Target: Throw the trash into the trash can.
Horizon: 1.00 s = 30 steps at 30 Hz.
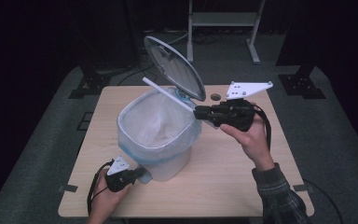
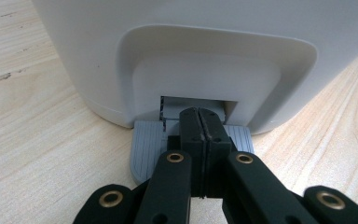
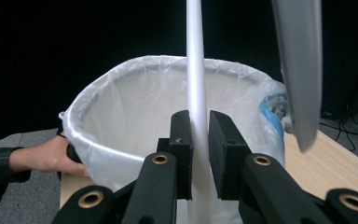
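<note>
A white pedal bin [image 1: 161,140] lined with a clear plastic bag [image 3: 135,107] stands at the middle of the table, its grey lid [image 1: 173,66] raised. My left gripper [image 1: 142,173] is shut, its jaws pressed together and bearing down on the grey foot pedal [image 2: 147,147] at the bin's base. My right gripper [image 1: 196,112] is shut on a long white rod [image 1: 168,94], which it holds over the bin's open mouth, just under the lid. In the right gripper view the rod [image 3: 196,88] runs up between the pads [image 3: 182,140], beside the lid's edge [image 3: 300,65].
The light wooden table [image 1: 242,186] has bare room to the right and front of the bin. A small dark round thing [image 1: 215,97] lies near the far edge. A white metal frame [image 1: 223,23] stands on the grey floor behind the table.
</note>
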Motion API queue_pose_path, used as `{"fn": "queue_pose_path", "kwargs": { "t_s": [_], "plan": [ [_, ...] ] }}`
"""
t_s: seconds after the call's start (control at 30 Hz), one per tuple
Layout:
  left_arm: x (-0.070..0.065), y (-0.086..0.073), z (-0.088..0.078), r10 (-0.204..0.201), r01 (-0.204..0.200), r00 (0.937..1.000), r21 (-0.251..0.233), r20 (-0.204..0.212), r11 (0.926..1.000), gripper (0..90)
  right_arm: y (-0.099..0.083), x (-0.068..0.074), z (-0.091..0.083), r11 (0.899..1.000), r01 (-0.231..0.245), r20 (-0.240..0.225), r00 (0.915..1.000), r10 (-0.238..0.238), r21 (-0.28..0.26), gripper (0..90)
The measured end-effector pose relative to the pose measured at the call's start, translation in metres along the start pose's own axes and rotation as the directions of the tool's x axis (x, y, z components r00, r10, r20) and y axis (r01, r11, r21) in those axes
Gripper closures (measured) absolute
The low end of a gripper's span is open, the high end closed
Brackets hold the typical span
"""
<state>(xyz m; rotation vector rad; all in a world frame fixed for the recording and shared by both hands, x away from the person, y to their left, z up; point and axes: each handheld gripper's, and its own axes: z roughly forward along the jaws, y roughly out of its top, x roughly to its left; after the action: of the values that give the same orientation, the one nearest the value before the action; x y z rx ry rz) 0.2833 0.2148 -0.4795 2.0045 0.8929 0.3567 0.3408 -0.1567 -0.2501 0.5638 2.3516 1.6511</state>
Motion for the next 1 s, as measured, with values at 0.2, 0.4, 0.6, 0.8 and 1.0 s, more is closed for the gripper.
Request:
{"fn": "queue_pose_path", "kwargs": {
  "t_s": [0.2,0.4,0.6,0.8,1.0],
  "plan": [
    [0.000,0.000,0.000,0.000,0.000,1.0000,0.000,0.001,1.0000,89.8,0.008,0.001,0.011,1.000,0.010,0.015,0.9998,-0.010,0.013,78.6],
    [0.000,0.000,0.000,0.000,0.000,1.0000,0.001,0.000,1.0000,89.8,0.012,0.003,0.013,1.000,0.019,0.017,0.9997,-0.019,0.005,78.4],
    [0.000,0.000,0.000,0.000,0.000,1.0000,0.000,0.000,1.0000,89.8,0.012,0.004,0.013,1.000,0.022,0.018,0.9996,-0.022,0.002,78.5],
    [0.000,0.000,0.000,0.000,0.000,1.0000,0.000,0.001,1.0000,89.9,0.015,0.006,0.013,0.999,0.034,0.022,0.9992,-0.034,-0.006,74.9],
    [0.000,0.000,0.000,0.001,-0.001,1.0000,0.000,0.000,1.0000,89.9,0.017,0.009,0.009,0.999,0.042,0.029,0.9987,-0.042,-0.020,74.2]
  ]
}}
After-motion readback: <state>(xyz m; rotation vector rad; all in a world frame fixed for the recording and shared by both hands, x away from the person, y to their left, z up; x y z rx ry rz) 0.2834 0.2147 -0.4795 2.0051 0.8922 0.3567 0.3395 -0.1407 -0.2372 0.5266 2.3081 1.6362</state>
